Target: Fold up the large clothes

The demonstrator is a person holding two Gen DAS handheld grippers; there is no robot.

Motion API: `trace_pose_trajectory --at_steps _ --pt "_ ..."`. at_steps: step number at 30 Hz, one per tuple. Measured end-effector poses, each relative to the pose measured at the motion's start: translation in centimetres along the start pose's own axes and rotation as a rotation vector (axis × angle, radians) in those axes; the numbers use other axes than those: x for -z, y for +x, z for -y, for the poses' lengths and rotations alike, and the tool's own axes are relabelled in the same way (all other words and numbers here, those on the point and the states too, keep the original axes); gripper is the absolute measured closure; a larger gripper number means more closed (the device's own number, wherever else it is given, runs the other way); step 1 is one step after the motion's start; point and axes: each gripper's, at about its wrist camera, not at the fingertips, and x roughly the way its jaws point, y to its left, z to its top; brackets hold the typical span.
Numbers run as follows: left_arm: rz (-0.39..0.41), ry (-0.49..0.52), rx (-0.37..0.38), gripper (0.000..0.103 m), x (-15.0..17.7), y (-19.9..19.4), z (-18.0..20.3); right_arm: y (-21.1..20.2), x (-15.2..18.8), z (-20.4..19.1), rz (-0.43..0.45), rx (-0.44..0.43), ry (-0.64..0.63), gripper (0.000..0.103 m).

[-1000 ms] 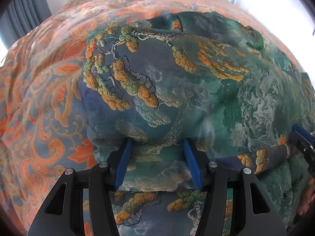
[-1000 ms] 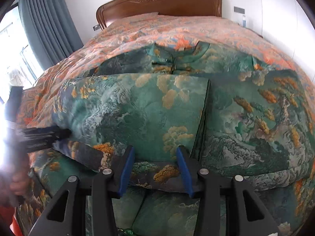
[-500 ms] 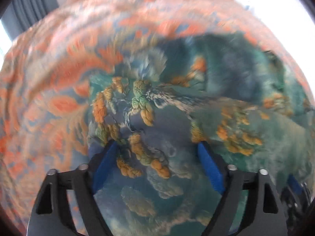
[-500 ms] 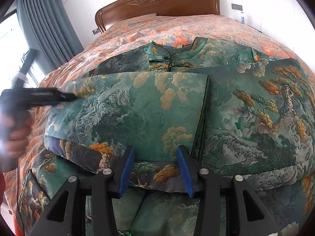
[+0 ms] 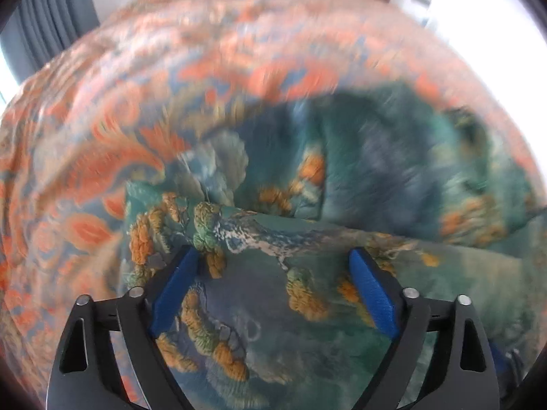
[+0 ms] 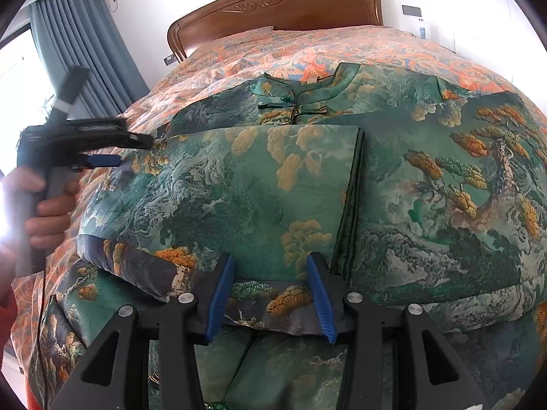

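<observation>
A large green padded jacket [image 6: 307, 184] with gold pine and cloud print lies on the bed, collar toward the headboard, sleeves folded across its front. My right gripper [image 6: 270, 273] stands with its jaws apart over a folded sleeve cuff [image 6: 273, 302] at the near edge. My left gripper [image 5: 273, 263] is open and empty, held above the jacket's left side [image 5: 273, 307]; that view is blurred. It also shows in the right wrist view [image 6: 112, 152], raised at the jacket's left edge, held by a hand.
The orange floral bedspread [image 6: 307, 48] covers the bed around the jacket. A wooden headboard [image 6: 273, 3] stands at the far end. Grey curtains [image 6: 85, 48] and a bright window are at the left.
My left gripper has let go of the jacket edge, opened wide, and lifted up and forward toward the jacket's upper left. My right gripper has stayed in place.
</observation>
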Motion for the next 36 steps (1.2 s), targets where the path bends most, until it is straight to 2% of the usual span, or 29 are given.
trace_pose_trajectory --at_steps 2,4,6,9,13,15,18,21,23,27,29,32,34,35,36 --pt "0.006 -0.006 -0.022 0.006 0.5 0.7 0.1 0.1 -0.1 0.0 -0.001 -0.002 0.001 0.058" --pt "0.032 0.0 -0.03 0.01 1.2 -0.9 0.0 0.1 0.0 0.1 -0.003 -0.003 0.002 0.058" --pt "0.053 0.021 -0.01 0.017 2.2 -3.3 0.1 0.0 0.0 0.1 0.003 -0.008 0.005 0.058" --pt "0.113 0.07 0.051 0.015 4.5 -8.0 -0.6 -1.9 0.2 0.3 0.045 -0.032 0.029 0.058" --pt "0.185 0.129 0.055 0.007 11.6 -14.2 -3.9 -6.9 1.1 0.5 0.088 -0.023 0.062 0.051" --pt "0.171 0.124 0.05 0.007 13.8 -14.6 -5.7 -9.9 2.4 1.2 0.101 -0.044 0.079 0.039" --pt "0.116 0.093 0.058 0.007 20.6 -15.9 -8.9 -14.1 4.8 3.0 0.111 -0.02 0.091 0.038" --pt "0.058 0.064 0.093 0.007 23.9 -15.0 -11.0 -19.1 7.9 5.9 0.109 0.06 0.106 0.037" --pt "0.023 0.043 0.147 0.007 26.4 -14.6 -11.5 -22.4 9.9 8.6 0.099 0.144 0.128 0.031" --pt "0.007 0.0 0.237 0.007 27.9 -14.2 -11.4 -26.3 12.9 14.4 0.034 0.276 0.222 0.03" --pt "-0.015 -0.011 0.306 0.007 28.0 -13.8 -11.0 -26.8 14.2 17.1 -0.026 0.262 0.304 0.03" --pt "-0.053 0.008 0.368 0.009 27.9 -12.9 -9.9 -26.6 15.6 18.6 -0.095 0.193 0.356 0.03" --pt "-0.083 0.029 0.401 0.015 28.0 -12.3 -9.0 -25.9 15.9 18.2 -0.129 0.139 0.347 0.03" --pt "-0.094 0.041 0.4 0.021 28.1 -12.1 -8.4 -25.2 15.8 17.8 -0.152 0.099 0.329 0.03" --pt "-0.1 0.053 0.396 0.031 28.3 -12.2 -8.0 -24.3 15.7 17.3 -0.183 0.075 0.304 0.03"
